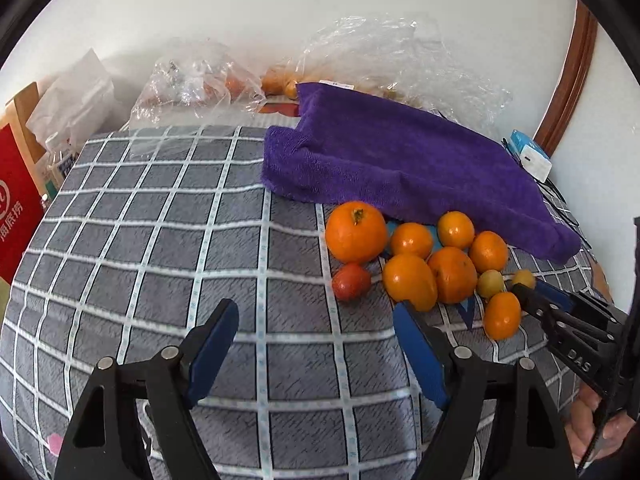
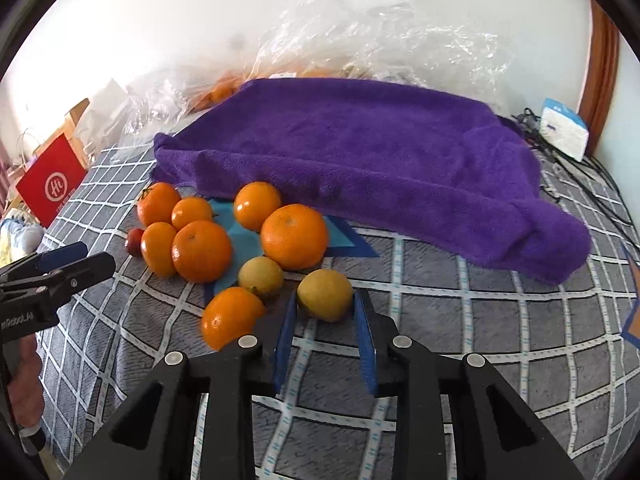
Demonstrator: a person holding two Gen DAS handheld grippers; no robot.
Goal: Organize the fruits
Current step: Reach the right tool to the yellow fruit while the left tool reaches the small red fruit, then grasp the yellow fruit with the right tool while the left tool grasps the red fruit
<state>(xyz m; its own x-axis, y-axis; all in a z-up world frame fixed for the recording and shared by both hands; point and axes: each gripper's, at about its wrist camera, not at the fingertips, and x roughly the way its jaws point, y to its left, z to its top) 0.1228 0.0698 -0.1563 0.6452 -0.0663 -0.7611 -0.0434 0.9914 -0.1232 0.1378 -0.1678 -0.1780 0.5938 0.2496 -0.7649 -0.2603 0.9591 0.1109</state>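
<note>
Right gripper (image 2: 325, 320) is closing narrow around the yellow fruit (image 2: 325, 294) (contact unclear); next, a firm squeeze and lift. Left gripper (image 1: 316, 344) is hanging wide.

We see a plain white wall (image 1: 280, 8) washed in bright daylight behind a surface spread with a grey checked cloth (image 1: 160, 240), and a curved brown wooden frame (image 1: 568, 80) at the right.
</note>
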